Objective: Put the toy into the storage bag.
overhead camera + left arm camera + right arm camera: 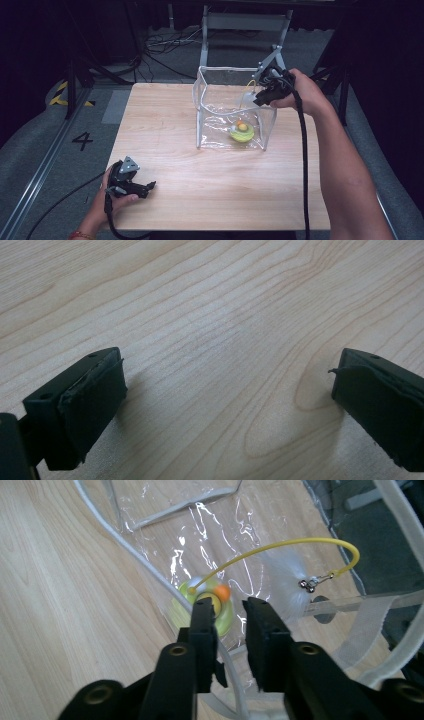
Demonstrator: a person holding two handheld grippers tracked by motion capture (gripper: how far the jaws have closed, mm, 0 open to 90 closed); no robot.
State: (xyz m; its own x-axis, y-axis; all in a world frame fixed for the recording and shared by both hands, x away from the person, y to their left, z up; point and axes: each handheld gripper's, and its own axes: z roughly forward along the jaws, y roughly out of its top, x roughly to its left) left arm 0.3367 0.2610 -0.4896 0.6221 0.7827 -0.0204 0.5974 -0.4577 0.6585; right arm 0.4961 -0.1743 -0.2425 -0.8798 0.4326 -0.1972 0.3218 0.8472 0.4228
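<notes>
Right gripper (256, 96) held over clear bag (216, 107), jaws slightly apart, nothing between; green toy (241, 132) inside; left gripper (148, 187) resting low on table (170, 150), jaws wide apart.

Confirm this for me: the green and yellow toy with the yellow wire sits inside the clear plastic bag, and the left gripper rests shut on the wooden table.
Not quite. The left gripper is open: the left gripper view shows its jaws wide apart over the bare wooden table. The rest holds: the toy sits inside the clear plastic bag.
</notes>
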